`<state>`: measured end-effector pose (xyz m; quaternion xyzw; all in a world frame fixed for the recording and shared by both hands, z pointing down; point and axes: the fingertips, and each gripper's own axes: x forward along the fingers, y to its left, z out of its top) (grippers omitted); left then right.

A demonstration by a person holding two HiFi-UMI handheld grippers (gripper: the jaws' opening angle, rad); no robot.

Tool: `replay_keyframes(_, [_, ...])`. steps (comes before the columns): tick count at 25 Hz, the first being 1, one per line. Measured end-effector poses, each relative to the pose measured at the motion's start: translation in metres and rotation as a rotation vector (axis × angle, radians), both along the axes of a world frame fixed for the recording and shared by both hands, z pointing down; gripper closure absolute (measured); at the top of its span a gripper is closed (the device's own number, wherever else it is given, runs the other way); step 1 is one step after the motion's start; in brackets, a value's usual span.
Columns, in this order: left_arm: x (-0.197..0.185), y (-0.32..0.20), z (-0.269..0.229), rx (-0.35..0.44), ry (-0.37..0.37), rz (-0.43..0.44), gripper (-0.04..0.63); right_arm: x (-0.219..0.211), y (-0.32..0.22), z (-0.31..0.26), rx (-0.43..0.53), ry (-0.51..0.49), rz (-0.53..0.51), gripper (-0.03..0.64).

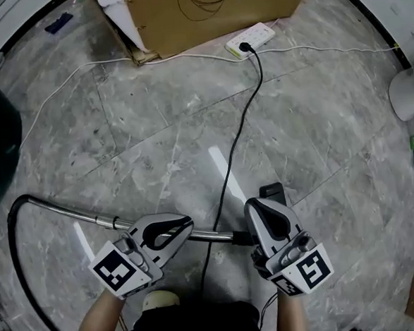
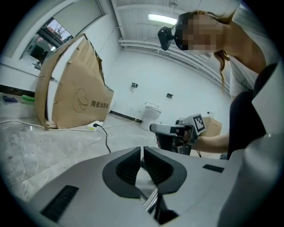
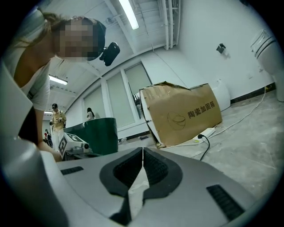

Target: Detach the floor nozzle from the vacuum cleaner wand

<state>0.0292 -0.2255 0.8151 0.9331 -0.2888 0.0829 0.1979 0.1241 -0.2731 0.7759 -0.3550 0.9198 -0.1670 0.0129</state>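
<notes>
A grey marble floor (image 1: 317, 118) fills the head view, with a big cardboard box (image 1: 203, 13) at its far edge. A vacuum cleaner lies across the floor near me: a black hose (image 1: 13, 245) curves in from the left and joins a shiny metal wand (image 1: 69, 212) that runs rightward under both tools. My left gripper (image 1: 190, 226) hangs over the wand's middle. Its jaws are closed to a thin slit with nothing between them, and the tube shows just below. My right gripper (image 1: 252, 207) sits at the wand's far end, jaws pressed fully together and empty. A dark part (image 1: 271, 191) just beyond it is, I judge, the floor nozzle, mostly hidden. A white power strip (image 1: 251, 39) and a black cable (image 1: 249, 116) lie further off.

The wand looks rigid, smooth and slippery, so I would clamp it squarely near the joint. The nozzle is likely light plastic, best gripped at its neck.
</notes>
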Motion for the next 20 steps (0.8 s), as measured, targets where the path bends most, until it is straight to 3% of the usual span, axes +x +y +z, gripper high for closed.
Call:
replay_keyframes(4, [0.015, 0.001, 0.031, 0.014, -0.096, 0.118, 0.568, 0.015, -0.006, 0.013, 0.039, 0.002, 0.030, 0.598])
replay_keyframes(8, [0.023, 0.015, 0.053, 0.043, -0.263, 0.295, 0.566, 0.030, 0.009, 0.034, 0.033, 0.109, -0.005, 0.597])
replay_keyframes(12, [0.017, 0.035, 0.072, 0.071, -0.446, 0.424, 0.563, 0.025, 0.032, 0.056, 0.014, 0.267, -0.130, 0.590])
replay_keyframes(16, [0.009, 0.048, 0.095, 0.113, -0.636, 0.553, 0.477, 0.022, 0.059, 0.081, -0.072, 0.411, -0.299, 0.436])
replay_keyframes(18, [0.007, 0.052, 0.105, 0.118, -0.702, 0.596, 0.425, 0.022, 0.074, 0.090, -0.093, 0.507, -0.375, 0.410])
replay_keyframes(20, [0.006, 0.058, 0.112, 0.110, -0.733, 0.630, 0.414, 0.022, 0.088, 0.102, -0.100, 0.626, -0.439, 0.396])
